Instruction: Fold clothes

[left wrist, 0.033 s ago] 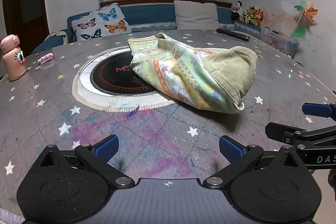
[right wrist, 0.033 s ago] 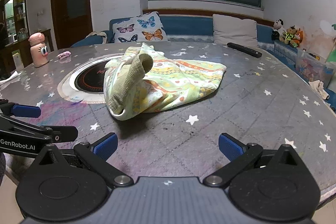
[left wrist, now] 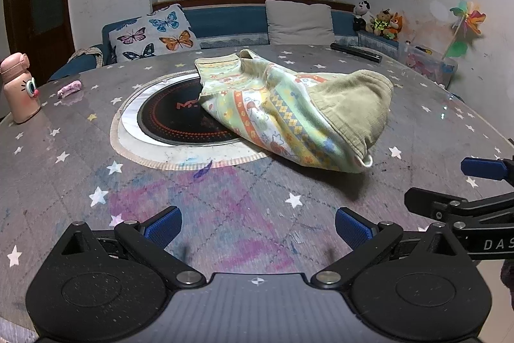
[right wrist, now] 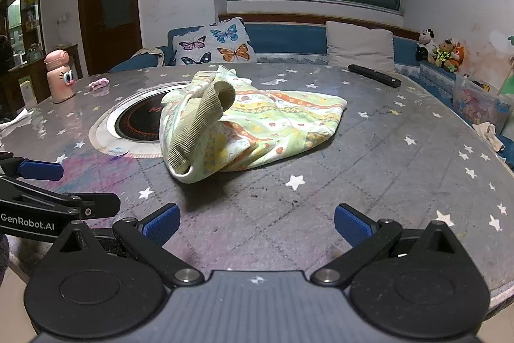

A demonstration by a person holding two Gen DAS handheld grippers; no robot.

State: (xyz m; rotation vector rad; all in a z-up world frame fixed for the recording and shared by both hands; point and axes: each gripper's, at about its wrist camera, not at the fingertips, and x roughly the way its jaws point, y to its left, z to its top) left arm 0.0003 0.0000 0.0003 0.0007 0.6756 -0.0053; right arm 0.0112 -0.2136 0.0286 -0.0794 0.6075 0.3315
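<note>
Nothing has shifted: both claws, left [left wrist: 258, 225] and right [right wrist: 257, 224], gape wide (empty) before the rumpled garment [left wrist: 289, 108].

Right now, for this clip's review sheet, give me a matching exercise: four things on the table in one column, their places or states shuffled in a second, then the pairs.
Things:
1. garment
2. bottle
3. remote
4. left hand-held gripper

Places or states:
A. far right of the table, near the sofa
B. open, holding nothing
C. crumpled, partly over the round cooktop
D. upright at the table's left edge

Pairs: 1-C, 2-D, 3-A, 4-B
</note>
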